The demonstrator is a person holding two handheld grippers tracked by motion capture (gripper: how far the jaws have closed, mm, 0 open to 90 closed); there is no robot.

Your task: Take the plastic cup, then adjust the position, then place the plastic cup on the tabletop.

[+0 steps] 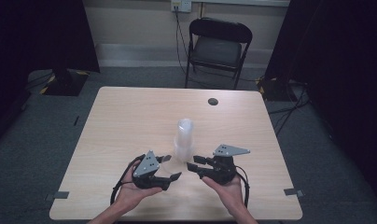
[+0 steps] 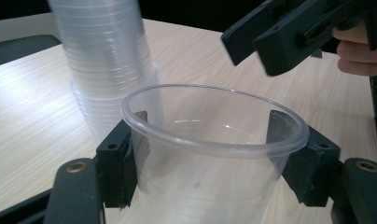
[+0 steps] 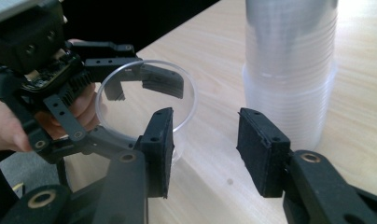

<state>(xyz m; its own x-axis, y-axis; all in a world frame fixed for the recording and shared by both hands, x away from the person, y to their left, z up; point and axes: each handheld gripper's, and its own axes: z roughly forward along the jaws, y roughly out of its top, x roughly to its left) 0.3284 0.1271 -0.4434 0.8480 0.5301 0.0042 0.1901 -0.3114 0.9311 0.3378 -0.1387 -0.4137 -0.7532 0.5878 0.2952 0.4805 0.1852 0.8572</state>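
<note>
A tall stack of clear plastic cups (image 1: 184, 139) stands upside down near the middle of the wooden table (image 1: 126, 116). My left gripper (image 1: 174, 167), just left of the stack, is shut on a single clear cup (image 2: 210, 140), with its pads (image 2: 119, 158) pressed against the cup's sides below the rim. In the right gripper view that cup (image 3: 144, 98) faces me mouth-first, beside the stack (image 3: 289, 70). To the right of the stack my right gripper (image 1: 192, 164) stands open, its jaws (image 3: 205, 149) empty and pointing at the held cup.
A black folding chair (image 1: 217, 46) stands beyond the table's far edge. A dark round grommet (image 1: 212, 101) sits in the tabletop at the back. Tape marks lie near the front corners (image 1: 60, 194).
</note>
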